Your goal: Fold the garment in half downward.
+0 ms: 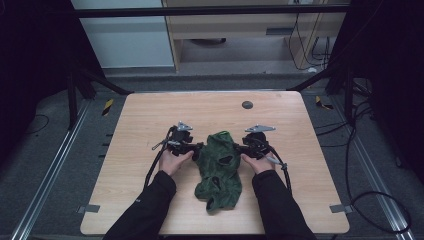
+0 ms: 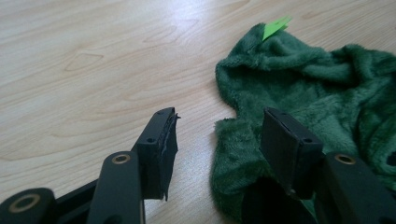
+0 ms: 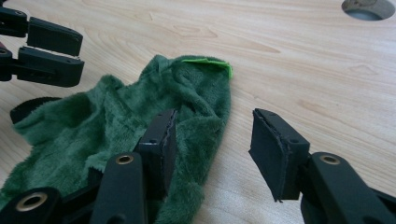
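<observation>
High view: a person is bracketing a crumpled green fleece garment (image 1: 218,167) lying mid-table (image 1: 150,115), left gripper (image 1: 196,150) and right gripper (image 1: 239,149) at opposite edges; both sets of jaws are standing apart, straddling fabric, not yet pinching; next, likely, closing on each edge; no containers present.

The high view looks forward and down on the whole counter (image 1: 150,115) from afar. Each claw-mounted camera sits low and close, facing the other; all share the green cloth (image 1: 218,167).
</observation>
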